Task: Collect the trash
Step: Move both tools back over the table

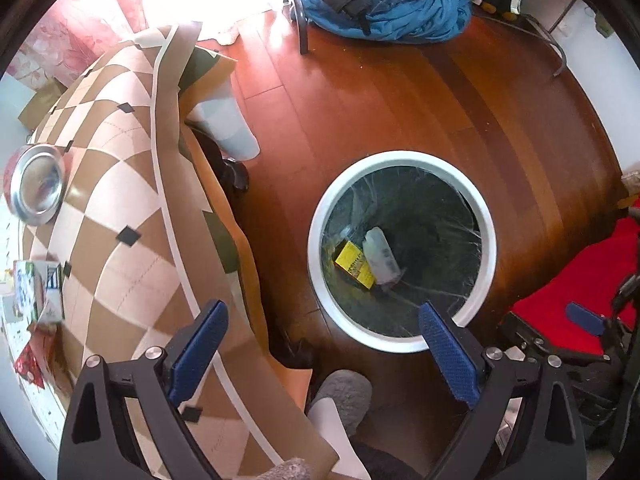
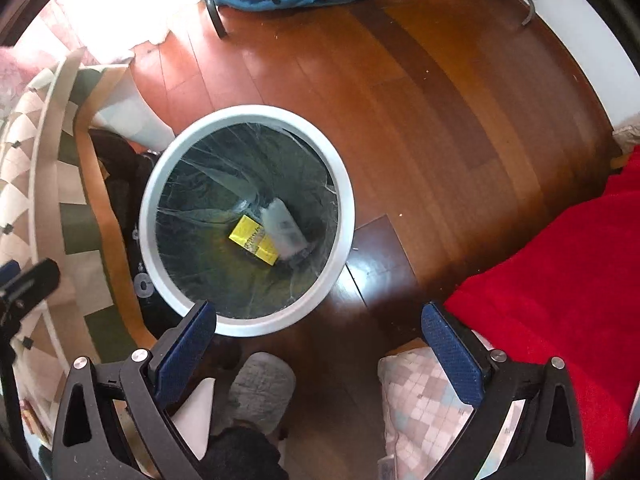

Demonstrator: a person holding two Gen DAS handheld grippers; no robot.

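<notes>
Both grippers hang above a wooden floor (image 2: 420,92) with their jaws spread wide and nothing between the blue pads. The left gripper (image 1: 322,344) looks down on a round bin (image 1: 402,159) with a white rim and a clear liner; the bin lies ahead of it and toward its right finger, whose tip overlaps the near rim in the left wrist view. The right gripper (image 2: 318,340) sees the same bin (image 2: 248,114) ahead and to its left, the left fingertip overlapping the near rim. At the bottom of the bin lie a yellow box (image 1: 355,265) and a pale bottle (image 1: 382,254), touching, the bottle on the box's right side; the right wrist view shows the box (image 2: 253,240) and bottle (image 2: 285,229) the same way. Left of the bin stands a table under a checked cloth (image 1: 120,184), with a metal bowl (image 1: 37,189) and a few cartons (image 1: 38,296) on it, well apart from the left gripper. A red blanket (image 2: 560,272) lies to the right, and a grey slipper (image 2: 262,390) shows below the bin.
</notes>
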